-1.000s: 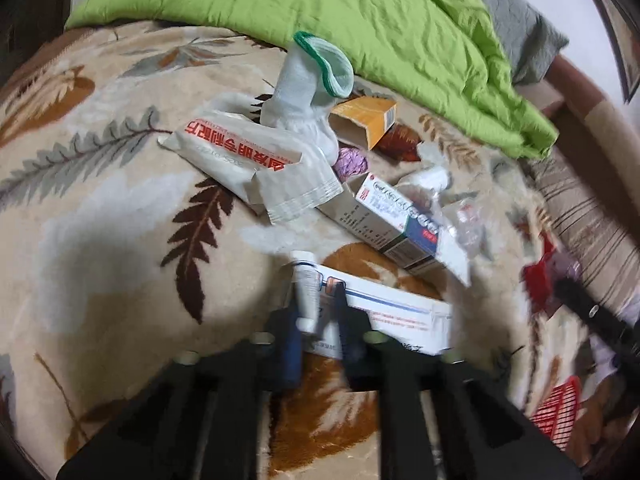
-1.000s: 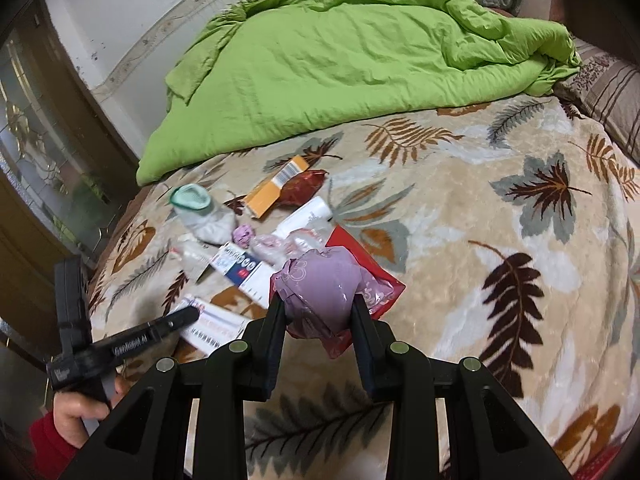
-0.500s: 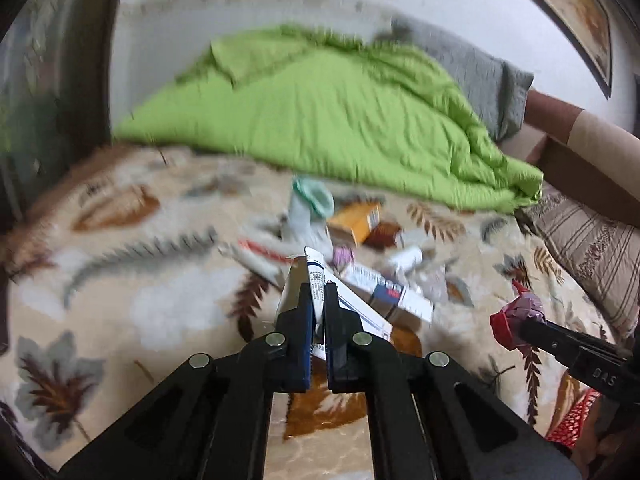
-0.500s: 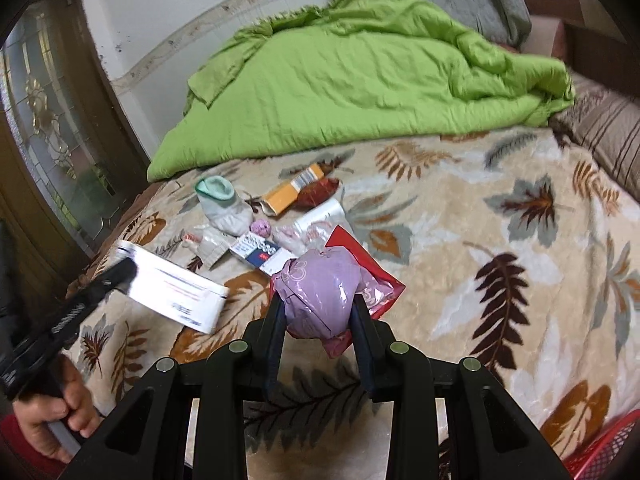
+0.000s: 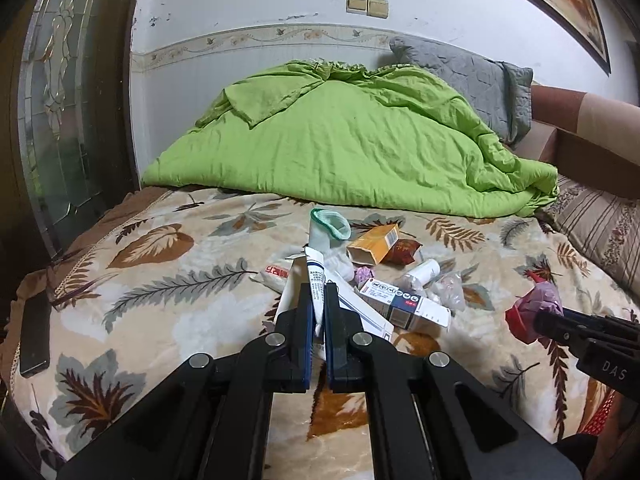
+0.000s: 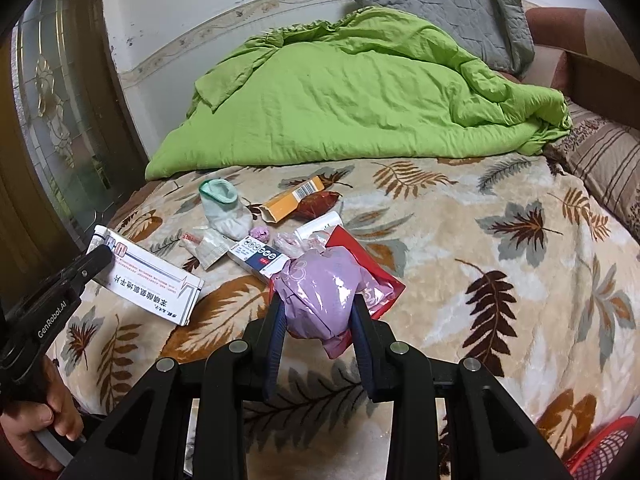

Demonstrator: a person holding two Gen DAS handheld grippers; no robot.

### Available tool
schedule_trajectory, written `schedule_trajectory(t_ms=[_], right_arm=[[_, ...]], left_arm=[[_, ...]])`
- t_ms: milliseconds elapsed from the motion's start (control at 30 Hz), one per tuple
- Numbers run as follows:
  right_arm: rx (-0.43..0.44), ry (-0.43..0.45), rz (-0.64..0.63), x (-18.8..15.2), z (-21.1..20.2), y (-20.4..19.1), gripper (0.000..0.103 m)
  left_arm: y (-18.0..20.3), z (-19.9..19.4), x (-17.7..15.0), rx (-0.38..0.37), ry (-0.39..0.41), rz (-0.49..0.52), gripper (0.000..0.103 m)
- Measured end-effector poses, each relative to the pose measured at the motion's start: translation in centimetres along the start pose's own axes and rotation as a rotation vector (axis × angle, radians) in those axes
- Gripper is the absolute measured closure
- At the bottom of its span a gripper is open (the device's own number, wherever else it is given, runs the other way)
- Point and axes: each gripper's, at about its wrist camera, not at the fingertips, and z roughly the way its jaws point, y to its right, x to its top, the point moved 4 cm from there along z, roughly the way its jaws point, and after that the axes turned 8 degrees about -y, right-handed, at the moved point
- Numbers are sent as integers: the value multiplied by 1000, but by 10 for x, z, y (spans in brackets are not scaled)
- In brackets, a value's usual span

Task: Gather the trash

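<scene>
My left gripper (image 5: 317,300) is shut on a long white medicine box (image 6: 150,276) and holds it above the bed; a white tube (image 5: 316,276) rises between the jaws. My right gripper (image 6: 318,304) is shut on a purple plastic bag (image 6: 320,296) together with a red wrapper (image 6: 372,272). It shows in the left wrist view (image 5: 536,308) at the right. On the leaf-patterned blanket (image 6: 460,240) lies a pile of trash: a white sock with green cuff (image 6: 224,208), an orange box (image 6: 292,200), a blue and white medicine box (image 6: 258,258), a white packet (image 6: 204,246), clear wrappers.
A green quilt (image 6: 360,92) and grey pillow (image 6: 440,8) lie at the back of the bed. A striped pillow (image 6: 600,160) is at the right. A red mesh basket (image 6: 604,452) sits at the bottom right. A glass door (image 5: 60,120) stands left.
My left gripper has closed on the white medicine box and tube and lifted them off the blanket. My right gripper still holds the purple bag and has drawn back slightly.
</scene>
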Motion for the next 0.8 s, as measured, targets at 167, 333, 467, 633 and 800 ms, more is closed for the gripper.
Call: schedule_trajectory(t_ms=[167,333,467,633,800], right_arm=[[-2,-9,2,0,2,2,69],[-2,-7,3,0,2,2,69],[-1,-8,3,0,2,1,69],[6,-10,4,2,1,0,69],[24,-4,-13,4,-11,-5,69]], left_arm=[[-1,1,-1,6,-5,5,99],[0,1,-2,9,-13,6,99],[1,3,-2,10,-16,10,99],[1,4,-2,-3,-34,3,99],[10,3,-4,-34,-83,23,99]])
